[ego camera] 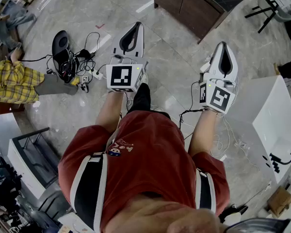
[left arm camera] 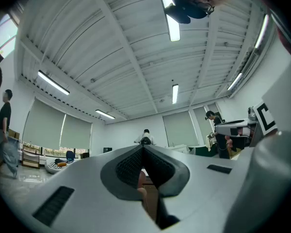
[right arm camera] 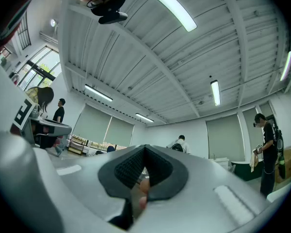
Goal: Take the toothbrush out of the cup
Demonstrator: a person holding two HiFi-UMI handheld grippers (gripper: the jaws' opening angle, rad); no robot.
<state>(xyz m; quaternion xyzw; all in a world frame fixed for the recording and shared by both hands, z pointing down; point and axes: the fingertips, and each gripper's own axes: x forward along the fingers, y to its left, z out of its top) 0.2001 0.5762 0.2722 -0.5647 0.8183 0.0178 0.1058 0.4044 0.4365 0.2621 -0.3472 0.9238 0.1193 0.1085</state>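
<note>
I see no cup and no toothbrush in any view. In the head view my left gripper [ego camera: 134, 27] is held out in front of my red shirt, jaws together with nothing between them. My right gripper [ego camera: 224, 46] is held out the same way on the right, also shut and empty. Both point forward and slightly upward over the floor. In the left gripper view the left gripper [left arm camera: 144, 148] has its dark pads meeting at the tips; the right gripper [right arm camera: 145, 150] looks the same in its own view. Both gripper views look out over a large room and its ceiling.
A white counter [ego camera: 271, 115] stands at my right, a dark wooden cabinet [ego camera: 194, 6] ahead. A tangle of cables and a black device [ego camera: 68, 57] lies on the floor at left, beside a person in a yellow plaid garment [ego camera: 12, 84]. People stand in the distance [left arm camera: 146, 136].
</note>
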